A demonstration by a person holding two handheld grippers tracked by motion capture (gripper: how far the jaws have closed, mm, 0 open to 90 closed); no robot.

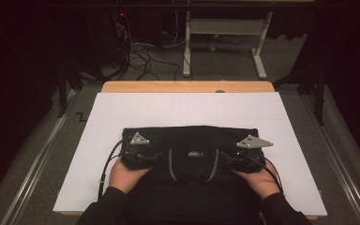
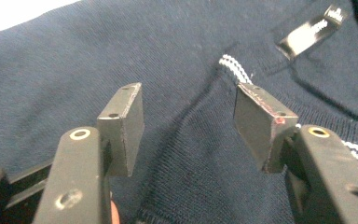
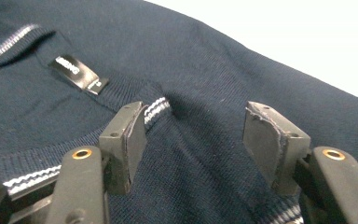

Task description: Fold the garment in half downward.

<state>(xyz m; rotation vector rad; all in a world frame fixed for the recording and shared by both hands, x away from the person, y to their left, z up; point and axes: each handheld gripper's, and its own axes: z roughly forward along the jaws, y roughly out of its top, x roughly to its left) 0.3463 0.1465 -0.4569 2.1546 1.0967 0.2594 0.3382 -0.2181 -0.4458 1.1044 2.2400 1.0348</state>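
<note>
White table cover (image 1: pixel 122 112), navy sweater (image 1: pixel 187 136) folded flat — both claws gaping above fabric

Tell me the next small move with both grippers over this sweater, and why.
Probably close both at once: the left gripper and right gripper stand open astride raised folds of the navy sweater beside its striped collar, gripping nothing yet.

A dark navy knitted sweater (image 1: pixel 190 140) is laid flat on the white surface, folded into a wide rectangle. Its collar (image 3: pixel 156 106) is trimmed with 2 thin white stripes and is turned toward the person's side. A small black label (image 3: pixel 77 73) with white print is seen sewn inside the neck. The fabric is slightly wrinkled beside the collar.
</note>
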